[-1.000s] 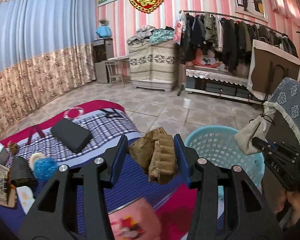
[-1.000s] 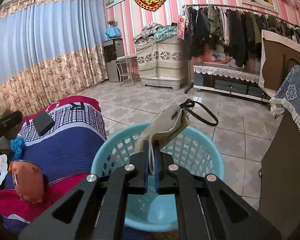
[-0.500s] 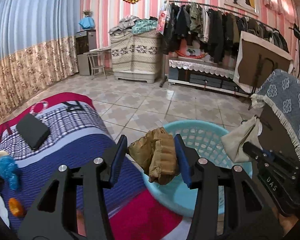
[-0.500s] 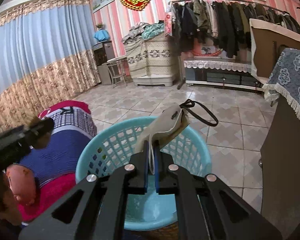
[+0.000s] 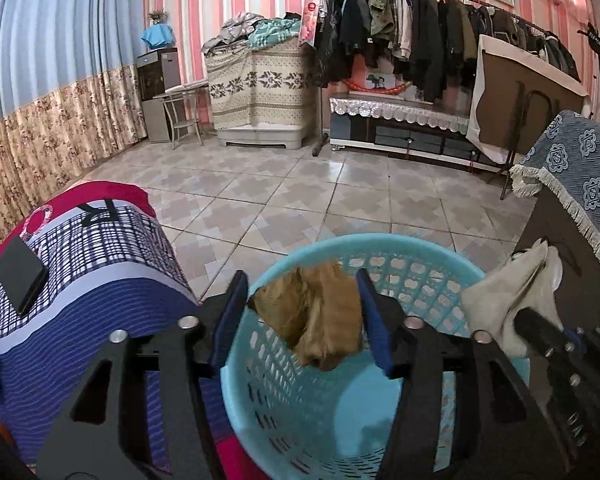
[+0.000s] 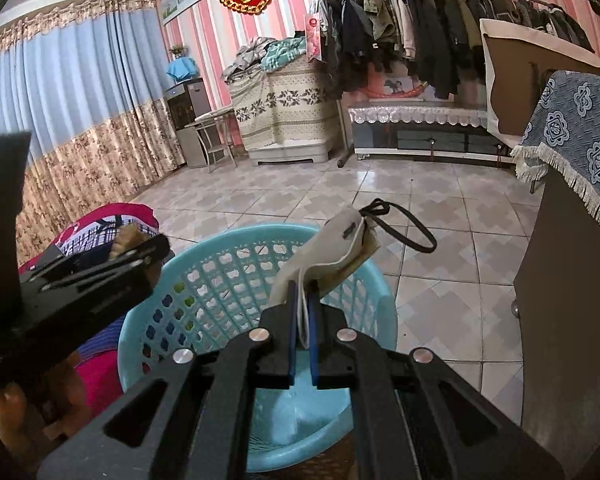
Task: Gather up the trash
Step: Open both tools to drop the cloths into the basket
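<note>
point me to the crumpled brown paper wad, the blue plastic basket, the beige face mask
crumpled brown paper wad point(image 5: 316, 316): left wrist view, its middle
blue plastic basket point(image 5: 416, 250): left wrist view, far rim
beige face mask point(image 6: 332, 244): right wrist view, upper fold

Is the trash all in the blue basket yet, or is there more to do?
Not yet. The light blue plastic basket looks empty at the bottom. The left gripper has just been opening its jaws, and the crumpled brown paper wad sits loose between them above the basket. The right gripper is shut on a beige mask with black loops, which is not dropped yet.
</note>
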Motion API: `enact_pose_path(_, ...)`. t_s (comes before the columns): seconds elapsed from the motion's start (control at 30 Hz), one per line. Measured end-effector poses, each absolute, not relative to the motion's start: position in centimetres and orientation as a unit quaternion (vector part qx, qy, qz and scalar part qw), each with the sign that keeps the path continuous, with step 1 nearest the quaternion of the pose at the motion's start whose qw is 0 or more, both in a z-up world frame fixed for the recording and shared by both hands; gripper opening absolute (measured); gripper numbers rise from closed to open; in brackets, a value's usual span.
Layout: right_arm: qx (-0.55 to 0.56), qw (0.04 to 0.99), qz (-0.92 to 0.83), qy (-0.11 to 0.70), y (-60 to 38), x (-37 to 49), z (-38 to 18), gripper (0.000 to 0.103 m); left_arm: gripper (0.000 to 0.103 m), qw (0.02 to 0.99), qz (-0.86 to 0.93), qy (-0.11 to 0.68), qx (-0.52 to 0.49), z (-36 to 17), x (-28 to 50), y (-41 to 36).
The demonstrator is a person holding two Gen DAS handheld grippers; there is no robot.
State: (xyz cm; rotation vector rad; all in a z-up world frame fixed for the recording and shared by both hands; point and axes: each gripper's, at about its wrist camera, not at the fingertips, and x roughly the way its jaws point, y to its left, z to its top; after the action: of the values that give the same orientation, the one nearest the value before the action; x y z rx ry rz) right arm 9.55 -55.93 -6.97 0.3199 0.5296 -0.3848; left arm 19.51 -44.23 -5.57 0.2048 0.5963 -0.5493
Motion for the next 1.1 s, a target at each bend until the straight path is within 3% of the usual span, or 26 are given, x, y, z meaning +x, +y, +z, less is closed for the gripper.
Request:
enact_pose_path(0.1, 0.154, 0.934, -0.187, 0.263, -55.8, 9.8, -7.0, 0.005, 0.081, 0.923, -0.258, 0.265, 0.107, -4.8, 18.9, -44.0)
enact_pose_path(0.63, 0.106, 0.935, -0.182, 0.283, -52.1, 12.4, -6.4, 0.007, 0.096, 0.945, -0.195, 0.248, 0.081, -1.1, 17.8, -36.8)
enact_pose_path(0.67, 0.105, 0.935, -0.181, 0.285, -52.0, 12.6, -6.4, 0.010, 0.096, 0.946, -0.193, 0.250, 0.077, -0.9, 17.8, -36.3)
enact_pose_path(0.7, 0.103, 0.935, -0.183, 0.285, -51.8, 12.7, -6.4, 0.030, 0.096, 0.946, -0.191, 0.252, 0.072, -0.7, 17.9, -35.7)
enact_pose_path(0.73, 0.102, 0.936, -0.187, 0.280, -51.6, 12.5, -6.3, 0.056, 0.096, 0.947, -0.189, 0.252, 0.067, -0.5, 17.9, -35.1)
enact_pose_path(0.77, 0.101, 0.939, -0.192, 0.267, -51.4, 12.2, -5.9, 0.065, 0.096, 0.948, -0.187, 0.252, 0.061, -0.2, 17.9, -34.4)
enact_pose_path(0.93, 0.107, 0.942, -0.197, 0.251, -51.8, 11.7, -4.8, 0.084, 0.097, 0.952, -0.174, 0.247, 0.037, 1.3, 17.7, -31.3)
enact_pose_path(1.1, 0.097, 0.943, -0.197, 0.250, -51.2, 11.8, -4.5, 0.088, 0.097, 0.959, -0.157, 0.235, 0.028, 3.0, 17.0, -28.3)
